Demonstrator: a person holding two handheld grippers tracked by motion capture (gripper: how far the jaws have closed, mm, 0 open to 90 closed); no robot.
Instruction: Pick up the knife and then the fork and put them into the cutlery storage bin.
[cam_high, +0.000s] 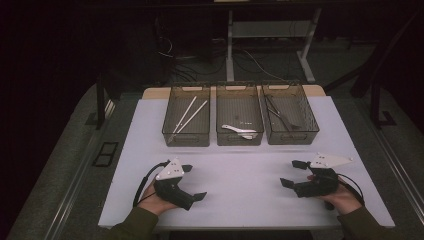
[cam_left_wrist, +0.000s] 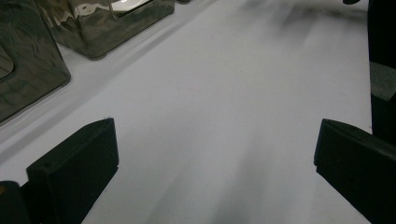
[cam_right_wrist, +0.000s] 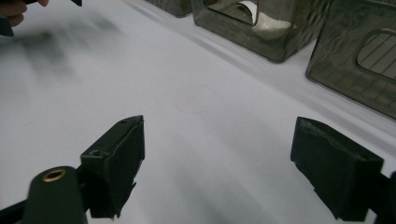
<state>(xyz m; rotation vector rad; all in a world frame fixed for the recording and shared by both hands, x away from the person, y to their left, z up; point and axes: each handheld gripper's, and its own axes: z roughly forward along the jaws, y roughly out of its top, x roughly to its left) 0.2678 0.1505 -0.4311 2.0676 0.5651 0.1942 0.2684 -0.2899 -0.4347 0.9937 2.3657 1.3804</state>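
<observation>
Both sleeved forearms enter at the near edge of the high view, each hand holding a gripper low over the white table (cam_high: 240, 170).

Left gripper (cam_high: 192, 182): positioned over the near-left part of the table, jaws pointing toward the centre. Jaws stand wide apart with nothing between them; the left gripper view confirms bare white surface between the two black pads (cam_left_wrist: 74, 172).

Right gripper (cam_high: 294, 173): positioned over the near-right part of the table, jaws pointing toward the centre, facing the left gripper. Jaws stand wide apart and hold nothing; the right gripper view shows bare surface between the pads.

Both grippers are well apart from each other and from the bins.

Three translucent grey bins stand side by side along the far part of the table:
- Left bin (cam_high: 186, 138): contains white chopsticks (cam_high: 191, 114) lying diagonally.
- Middle bin (cam_high: 239, 138): contains white spoons (cam_high: 239, 130) near its front wall.
- Right bin (cam_high: 291, 137): contains dark utensils (cam_high: 281, 116); their exact type cannot be told.

Bin corners appear at the top of each gripper view, ahead of the jaws.
</observation>
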